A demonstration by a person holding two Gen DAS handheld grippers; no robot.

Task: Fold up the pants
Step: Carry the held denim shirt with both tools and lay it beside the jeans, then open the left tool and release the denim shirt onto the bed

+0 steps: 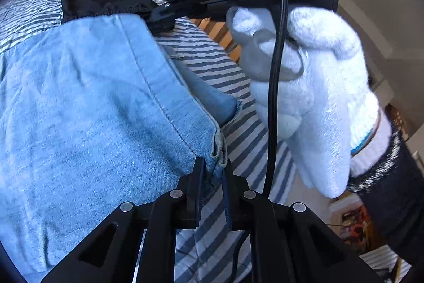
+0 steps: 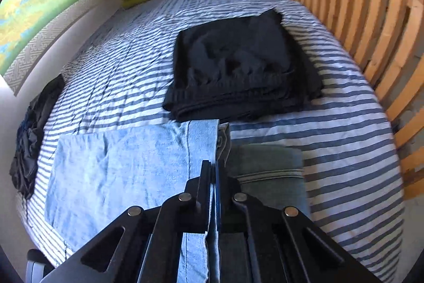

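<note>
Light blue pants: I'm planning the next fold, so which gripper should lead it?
Neither alone. Left gripper and right gripper each pinch a pants edge, so both carry it.

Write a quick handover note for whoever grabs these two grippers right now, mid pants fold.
Left hand-held gripper: shut on the hem corner of the light blue jeans.
Right hand-held gripper: shut on the jeans' edge nearer the folded black pants.
Jeans lie partly folded on the striped bed.
Done: black pants folded.
Left: finish folding the jeans; dark clothes pile waits.
</note>
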